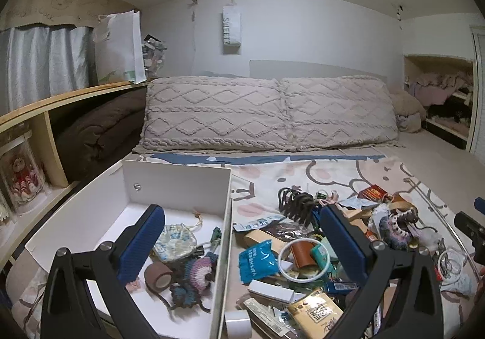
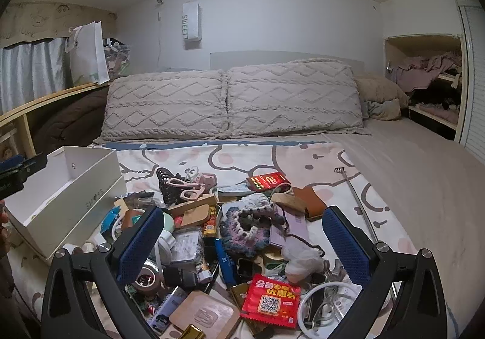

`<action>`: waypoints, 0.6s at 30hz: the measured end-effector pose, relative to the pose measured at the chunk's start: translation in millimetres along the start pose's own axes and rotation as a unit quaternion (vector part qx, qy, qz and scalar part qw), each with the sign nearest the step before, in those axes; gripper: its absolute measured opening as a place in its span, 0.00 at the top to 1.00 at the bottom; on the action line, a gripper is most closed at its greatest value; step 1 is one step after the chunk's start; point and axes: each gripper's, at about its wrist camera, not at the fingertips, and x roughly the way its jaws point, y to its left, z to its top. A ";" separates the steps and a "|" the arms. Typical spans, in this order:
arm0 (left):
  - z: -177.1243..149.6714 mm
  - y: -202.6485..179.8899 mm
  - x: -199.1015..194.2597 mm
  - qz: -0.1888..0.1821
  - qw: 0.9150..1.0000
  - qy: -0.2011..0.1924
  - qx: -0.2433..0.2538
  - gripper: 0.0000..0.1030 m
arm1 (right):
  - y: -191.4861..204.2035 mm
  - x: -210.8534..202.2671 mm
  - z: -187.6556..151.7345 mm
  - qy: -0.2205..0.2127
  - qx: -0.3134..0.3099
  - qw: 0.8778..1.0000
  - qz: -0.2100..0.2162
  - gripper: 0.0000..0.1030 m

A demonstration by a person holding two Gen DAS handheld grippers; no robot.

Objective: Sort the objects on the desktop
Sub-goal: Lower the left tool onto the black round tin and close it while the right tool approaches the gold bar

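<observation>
A white shoebox stands on the bed at the left and holds a patterned pouch, a brown tape roll and a crocheted piece. My left gripper is open, straddling the box's right wall. To its right lies a pile with a blue sachet, a white ring and a black hair claw. My right gripper is open above the same pile, over a crocheted scrunchie, a red sachet and a red box. The shoebox sits left of it.
Two knitted pillows lie at the head of the bed. A wooden shelf with a white paper bag runs along the left. An open closet is at the right. A thin metal rod lies right of the pile.
</observation>
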 end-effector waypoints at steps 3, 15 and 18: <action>-5.3 -8.3 3.2 -0.007 1.000 0.006 0.005 0.00 | -3.5 3.0 -6.6 0.008 0.009 1.000 0.002 0.00; -43.3 -39.3 12.9 -0.044 0.998 0.041 0.020 0.00 | -9.8 19.9 -51.1 0.074 0.008 0.997 -0.013 0.00; -57.8 -45.9 16.4 -0.052 0.996 0.060 0.027 0.00 | -9.6 21.2 -58.7 0.089 0.010 0.996 0.000 0.00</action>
